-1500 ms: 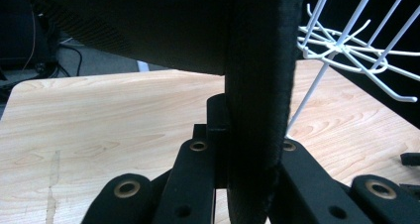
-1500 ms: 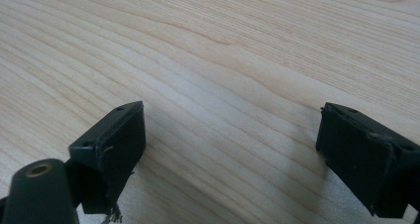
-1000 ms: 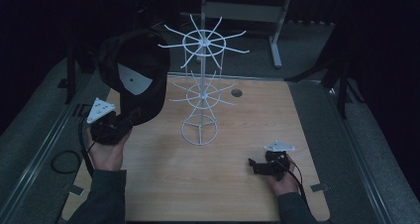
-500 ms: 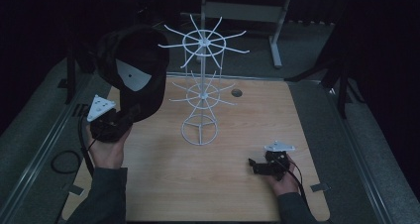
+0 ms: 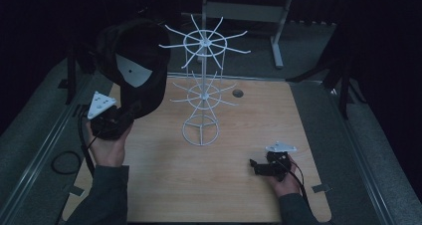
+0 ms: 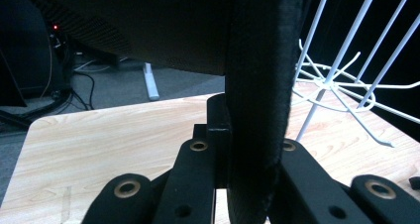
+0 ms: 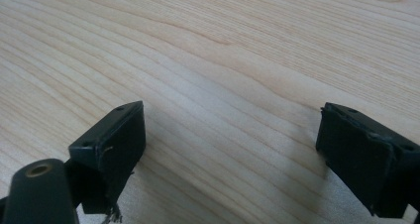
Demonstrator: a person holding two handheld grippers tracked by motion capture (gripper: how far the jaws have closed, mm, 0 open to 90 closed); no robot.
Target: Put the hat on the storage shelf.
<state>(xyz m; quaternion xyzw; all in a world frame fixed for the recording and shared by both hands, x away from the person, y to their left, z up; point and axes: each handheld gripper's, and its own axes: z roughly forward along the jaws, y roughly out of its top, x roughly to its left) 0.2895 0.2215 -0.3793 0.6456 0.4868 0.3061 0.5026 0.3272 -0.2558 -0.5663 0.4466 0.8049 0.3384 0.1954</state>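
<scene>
A black cap (image 5: 134, 60) with a white patch inside is held up at the table's left, next to a white wire rack (image 5: 203, 85) with spoked arms. My left gripper (image 5: 124, 116) is shut on the cap's brim, and in the left gripper view the brim edge (image 6: 257, 110) runs upright between the jaws, with the wire rack (image 6: 341, 80) to the right. My right gripper (image 5: 256, 166) rests low at the table's front right, open. In the right gripper view the right gripper (image 7: 230, 144) holds its jaws wide apart over bare wood.
The wooden table (image 5: 164, 185) has a small round hole (image 5: 238, 92) behind the rack. Grey metal rails (image 5: 45, 145) run along both sides. A cable loop (image 5: 62, 163) hangs off the left edge. A desk frame (image 5: 249, 11) stands in the dark behind.
The left gripper has lifted the cap slightly and carried it a little toward the rack. The right gripper has stayed put.
</scene>
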